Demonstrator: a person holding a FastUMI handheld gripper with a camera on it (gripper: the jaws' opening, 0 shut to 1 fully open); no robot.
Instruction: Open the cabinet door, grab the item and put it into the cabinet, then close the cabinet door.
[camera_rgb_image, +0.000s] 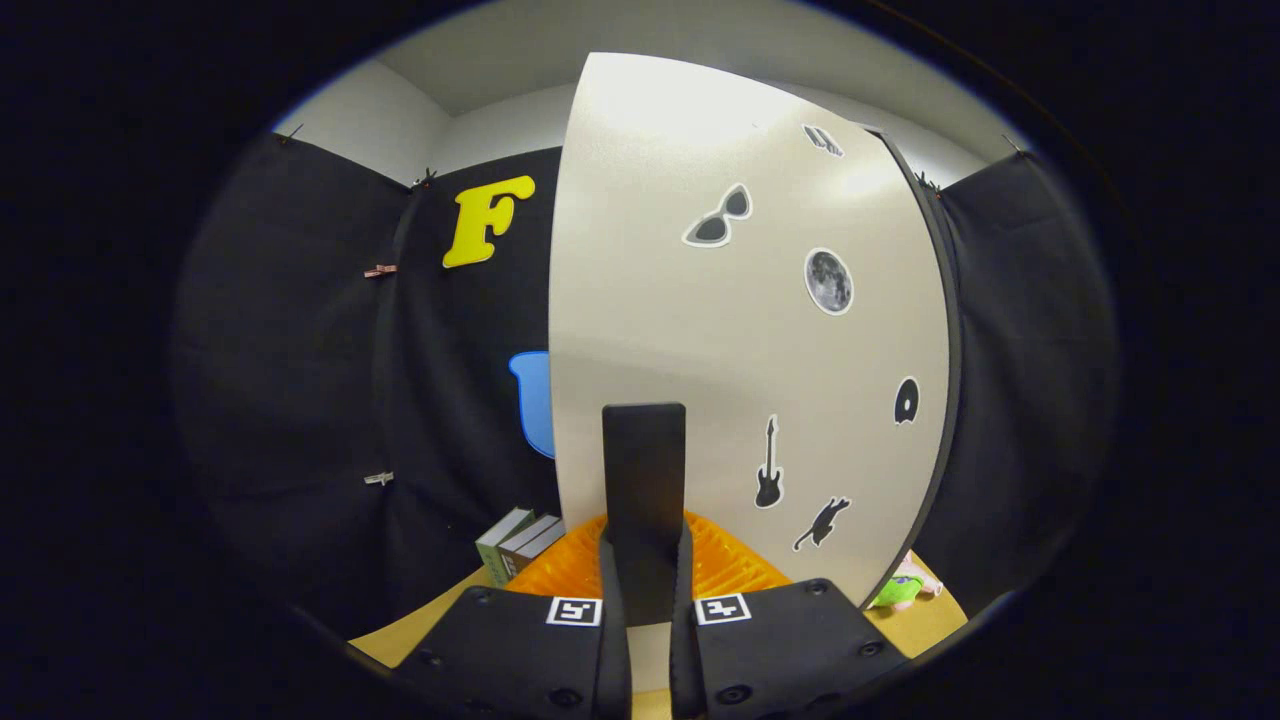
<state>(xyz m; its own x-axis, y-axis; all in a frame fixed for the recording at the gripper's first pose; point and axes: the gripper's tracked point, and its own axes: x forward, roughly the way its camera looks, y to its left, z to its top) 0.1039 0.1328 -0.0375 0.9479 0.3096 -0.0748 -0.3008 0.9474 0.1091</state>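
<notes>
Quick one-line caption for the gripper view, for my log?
Tongs shut on the black handle of the sticker-covered white cabinet door, orange basket beyond.

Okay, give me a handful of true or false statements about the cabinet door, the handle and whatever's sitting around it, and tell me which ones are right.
1. The gripper is shut on the door handle. True.
2. The cabinet door is bare. False: it carries stickers, among them sunglasses, a moon and a guitar.
3. An orange basket sits beyond the fingers. True.
4. The books lie on top of the basket. False: they stand beside it.
</notes>
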